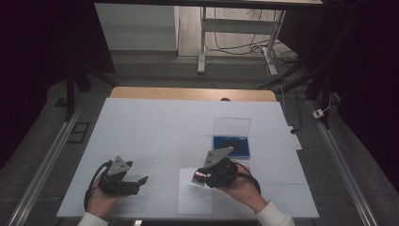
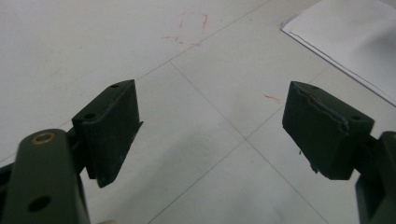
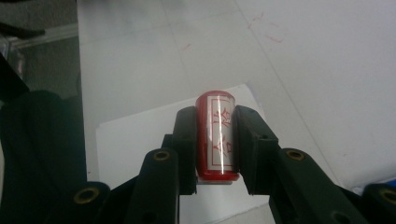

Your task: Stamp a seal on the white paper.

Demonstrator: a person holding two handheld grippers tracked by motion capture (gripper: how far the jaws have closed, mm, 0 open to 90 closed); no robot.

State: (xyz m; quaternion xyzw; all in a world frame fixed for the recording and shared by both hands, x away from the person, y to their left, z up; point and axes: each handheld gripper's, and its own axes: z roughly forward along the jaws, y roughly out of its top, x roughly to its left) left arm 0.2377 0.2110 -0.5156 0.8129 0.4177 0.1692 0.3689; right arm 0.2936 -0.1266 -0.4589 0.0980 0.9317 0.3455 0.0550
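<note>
A red cylindrical stamp (image 3: 215, 135) with a white label of red characters sits clamped between the black pads of my right gripper (image 3: 215, 144), which is shut on it. In the high view that right gripper (image 1: 200, 177) hovers over the top right of a white paper sheet (image 1: 194, 200) near the table's front edge, and the stamp (image 1: 199, 176) shows as a small red spot at its tip. My left gripper (image 1: 141, 181) rests at the front left, its jaws wide apart. In its own view the left gripper (image 2: 210, 135) has only bare table between its fingers.
A blue ink pad (image 1: 232, 145) with its clear lid (image 1: 231, 126) standing open sits behind the right gripper. The white-covered table (image 1: 155, 127) spreads toward the far wooden edge. A corner of the paper sheet (image 2: 355, 42) lies beyond the left gripper. Faint red marks (image 2: 191, 28) dot the table.
</note>
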